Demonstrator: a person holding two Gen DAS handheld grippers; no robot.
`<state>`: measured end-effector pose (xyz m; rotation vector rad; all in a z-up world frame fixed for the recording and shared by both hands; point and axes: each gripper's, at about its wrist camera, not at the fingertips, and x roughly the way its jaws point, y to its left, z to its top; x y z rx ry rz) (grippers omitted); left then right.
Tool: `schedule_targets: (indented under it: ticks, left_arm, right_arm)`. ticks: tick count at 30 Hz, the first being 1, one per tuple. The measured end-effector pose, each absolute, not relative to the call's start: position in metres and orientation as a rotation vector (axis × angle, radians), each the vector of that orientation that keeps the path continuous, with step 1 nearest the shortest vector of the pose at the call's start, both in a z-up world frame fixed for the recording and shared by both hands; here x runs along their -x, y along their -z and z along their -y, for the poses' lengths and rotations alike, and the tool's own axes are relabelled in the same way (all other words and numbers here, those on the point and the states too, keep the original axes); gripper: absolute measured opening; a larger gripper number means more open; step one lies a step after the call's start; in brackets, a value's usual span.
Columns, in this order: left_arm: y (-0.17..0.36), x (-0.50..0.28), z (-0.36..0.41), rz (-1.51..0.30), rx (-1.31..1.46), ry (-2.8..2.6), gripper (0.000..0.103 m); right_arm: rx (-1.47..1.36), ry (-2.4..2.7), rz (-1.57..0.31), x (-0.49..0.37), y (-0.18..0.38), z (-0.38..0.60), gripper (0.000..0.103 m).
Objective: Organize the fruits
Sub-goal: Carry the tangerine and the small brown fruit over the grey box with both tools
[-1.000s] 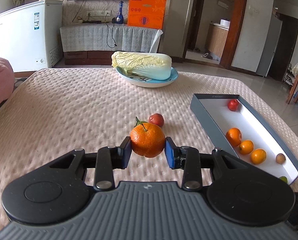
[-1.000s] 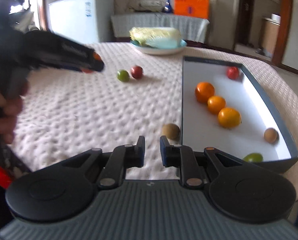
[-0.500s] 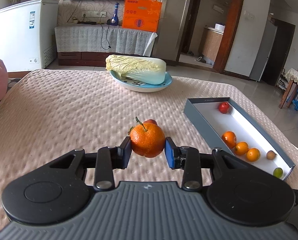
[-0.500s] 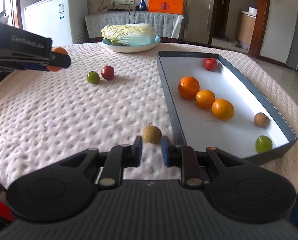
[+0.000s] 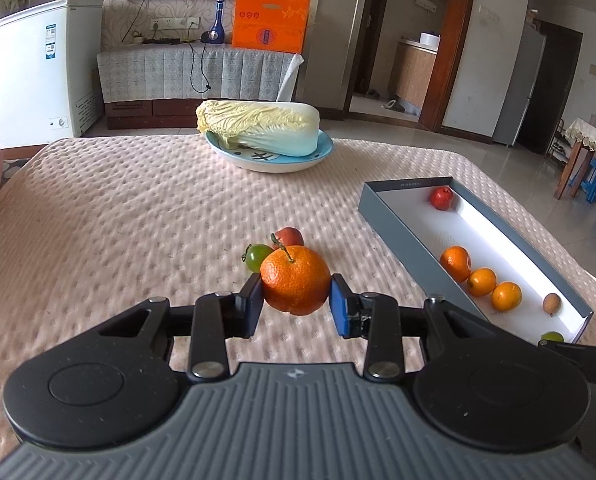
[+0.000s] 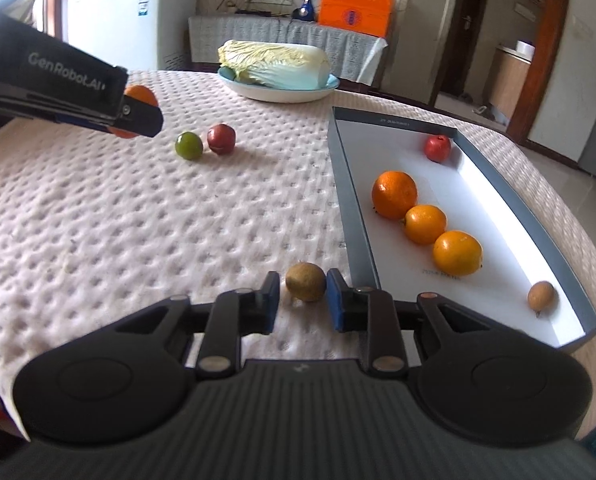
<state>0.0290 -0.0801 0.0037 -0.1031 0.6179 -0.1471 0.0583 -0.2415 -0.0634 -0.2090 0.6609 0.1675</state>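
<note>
My left gripper (image 5: 296,305) is shut on an orange mandarin (image 5: 296,280) with a stem, held above the pink tablecloth. Just behind it lie a green fruit (image 5: 258,257) and a red fruit (image 5: 290,236). In the right wrist view the left gripper (image 6: 138,114) hangs at the upper left, with the mandarin (image 6: 140,94) showing behind it. My right gripper (image 6: 302,302) is low over the cloth, its jaws slightly apart. A small brown fruit (image 6: 305,286) rests on the cloth between the tips, with a small gap at the left pad. The grey tray (image 6: 353,216) lies just to its right.
The tray (image 5: 401,232) holds a red fruit (image 6: 437,148), three oranges (image 6: 425,224), a brown fruit (image 6: 541,296) and a green one (image 5: 552,336). A cabbage (image 5: 266,128) on a blue plate (image 5: 274,164) stands at the table's far side. The table edge drops off beyond the tray.
The right gripper went from shut to slightly apart and moved forward and down, so the brown fruit now sits between its tips. The left gripper still holds the mandarin.
</note>
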Motion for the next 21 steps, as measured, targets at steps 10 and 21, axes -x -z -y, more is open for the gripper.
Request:
schedule_targets:
  ticks: [10,21]
  left_arm:
    - [-0.001,-0.032,0.091,-0.625,0.088,0.156,0.041]
    - [0.001,-0.036,0.105,-0.632,0.068,0.166,0.041]
  right_arm:
    - [0.096,-0.263,-0.668,-0.056,0.053,0.260,0.024]
    - [0.008,-0.290,-0.571,-0.043,0.024,0.279,0.024]
